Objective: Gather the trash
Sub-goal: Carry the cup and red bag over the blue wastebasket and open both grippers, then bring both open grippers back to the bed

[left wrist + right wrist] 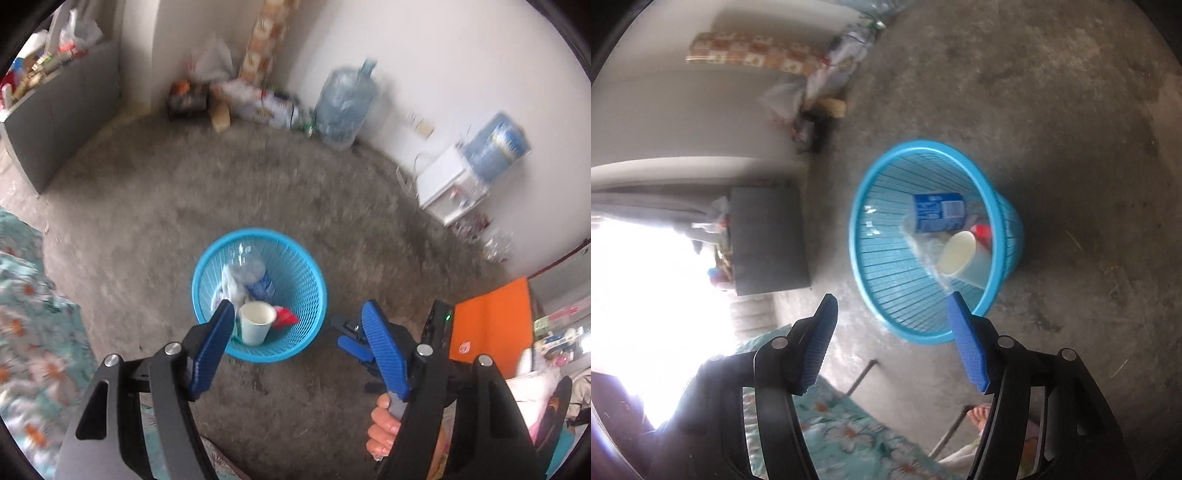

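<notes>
Both grippers tilt down toward the floor, jaws spread wide with nothing between them: the left gripper point(299, 314) near the bin's near rim, the right gripper point(892, 301) just beside it. Beyond stands the blue mesh bin point(310, 295) on the concrete floor point(258, 177), holding a white paper cup point(256, 321), a clear bottle point(255, 277) and a red wrapper point(284, 317).

Blue plastic mesh basket point(295, 258) standing on rough matt concrete floor point(258, 184); paper cup point(256, 322), clear glossy plastic bottle point(936, 212) lying inside; floral cloth point(33, 314) lying near left.
</notes>
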The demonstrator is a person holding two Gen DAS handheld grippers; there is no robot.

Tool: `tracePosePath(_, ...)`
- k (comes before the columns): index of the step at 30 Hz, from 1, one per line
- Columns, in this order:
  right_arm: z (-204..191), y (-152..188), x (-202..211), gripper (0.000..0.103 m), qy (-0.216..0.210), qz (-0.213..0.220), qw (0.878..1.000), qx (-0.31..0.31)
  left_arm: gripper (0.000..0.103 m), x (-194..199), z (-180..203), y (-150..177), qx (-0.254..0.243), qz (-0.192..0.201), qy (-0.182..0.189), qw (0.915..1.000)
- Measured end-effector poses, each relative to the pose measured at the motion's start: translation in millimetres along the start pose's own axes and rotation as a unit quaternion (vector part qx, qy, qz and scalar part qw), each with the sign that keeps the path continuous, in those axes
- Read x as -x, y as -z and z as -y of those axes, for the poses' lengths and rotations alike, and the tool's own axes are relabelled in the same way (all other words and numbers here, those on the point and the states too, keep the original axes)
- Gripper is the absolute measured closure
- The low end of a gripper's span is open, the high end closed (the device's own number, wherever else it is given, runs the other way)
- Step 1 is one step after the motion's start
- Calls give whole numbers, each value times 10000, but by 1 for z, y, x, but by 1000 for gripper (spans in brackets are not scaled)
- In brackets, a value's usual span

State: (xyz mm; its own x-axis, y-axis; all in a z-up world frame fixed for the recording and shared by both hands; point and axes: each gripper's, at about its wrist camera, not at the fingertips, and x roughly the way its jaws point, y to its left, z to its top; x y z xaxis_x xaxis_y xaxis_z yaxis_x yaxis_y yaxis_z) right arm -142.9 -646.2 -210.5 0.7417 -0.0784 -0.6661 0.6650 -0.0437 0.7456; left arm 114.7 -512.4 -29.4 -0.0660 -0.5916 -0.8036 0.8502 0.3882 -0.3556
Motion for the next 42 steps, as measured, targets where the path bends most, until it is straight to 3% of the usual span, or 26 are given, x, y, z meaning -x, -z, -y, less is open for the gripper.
tracePosePath(4,-39,24,27,38,-221,167,9986,457,27,73,-1,20,21,642,107,9979)
tracePosePath(9,-93,67,58,30,-432,219,9900,1323,22,155,-10,67,-49,1108,-10,9938)
tracePosePath(15,-148,121,66,29,-656,-291,9726,2211,18,247,-47,140,333,1771,-348,9830)
tracePosePath(19,-178,153,65,29,-746,-610,9582,2696,17,308,-75,196,690,2286,-861,9672)
tracePosePath(23,-204,188,62,26,-929,-868,9414,3124,14,361,-102,254,1021,2798,-1639,9404)
tracePosePath(26,-224,216,48,26,-1051,-1198,9272,3390,14,386,-120,292,1350,2992,-1983,9236)
tracePosePath(30,-256,274,25,26,-1184,-1856,8966,3842,14,404,-143,339,1893,3162,-2149,9044)
tracePosePath(36,-288,371,-12,26,-1287,-2923,8454,4282,14,419,-167,378,2319,3282,-2286,8867)
tracePosePath(42,-306,449,-64,26,-1111,-3731,8041,4494,14,438,-186,411,2639,3442,-2350,8699)
